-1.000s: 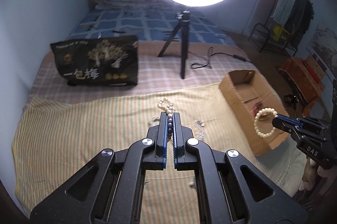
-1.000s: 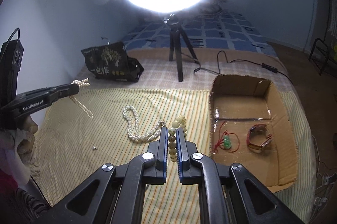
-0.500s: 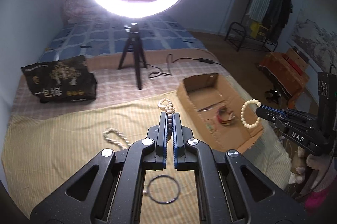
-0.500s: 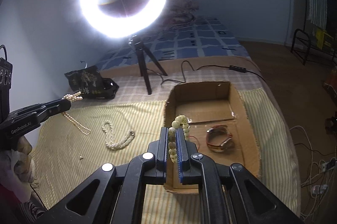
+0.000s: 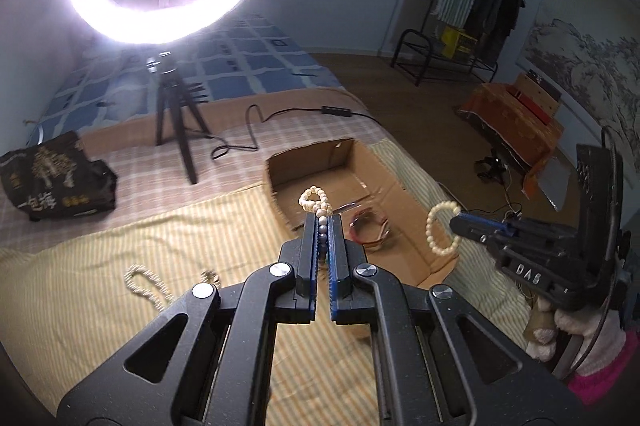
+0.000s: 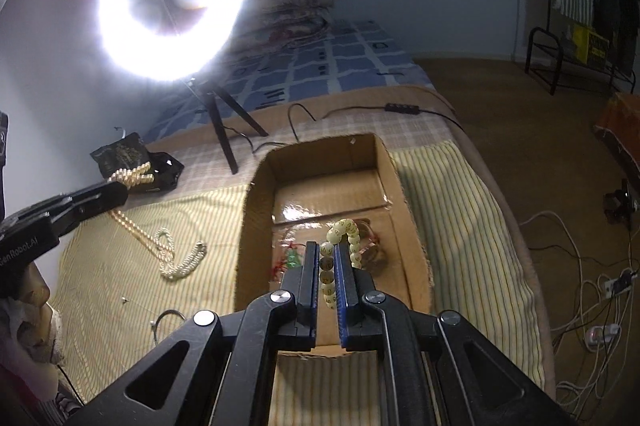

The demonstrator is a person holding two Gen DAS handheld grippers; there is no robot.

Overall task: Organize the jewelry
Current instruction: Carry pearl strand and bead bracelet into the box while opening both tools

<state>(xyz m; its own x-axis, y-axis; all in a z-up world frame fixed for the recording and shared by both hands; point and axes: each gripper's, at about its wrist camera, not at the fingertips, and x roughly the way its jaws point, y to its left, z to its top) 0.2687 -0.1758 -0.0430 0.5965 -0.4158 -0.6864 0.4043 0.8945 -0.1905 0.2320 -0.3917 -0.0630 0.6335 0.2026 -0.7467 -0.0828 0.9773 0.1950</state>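
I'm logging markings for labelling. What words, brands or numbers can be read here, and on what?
"DAS": side of the right claw, seen from the left wrist.
"GenRobot.AI": side of the left claw, seen from the right wrist.
"一包梅": black bag, in pale characters; its smaller print is too blurred to read.
Yellow box on the rack: print too small to read.
Beads in the right claw: markings too small.

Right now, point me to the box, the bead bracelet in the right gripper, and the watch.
box (image 6: pixel 256 226), right wrist view, left wall
bead bracelet (image 6: pixel 347 229), right wrist view, top of the loop
watch (image 5: pixel 370 230), left wrist view, the band
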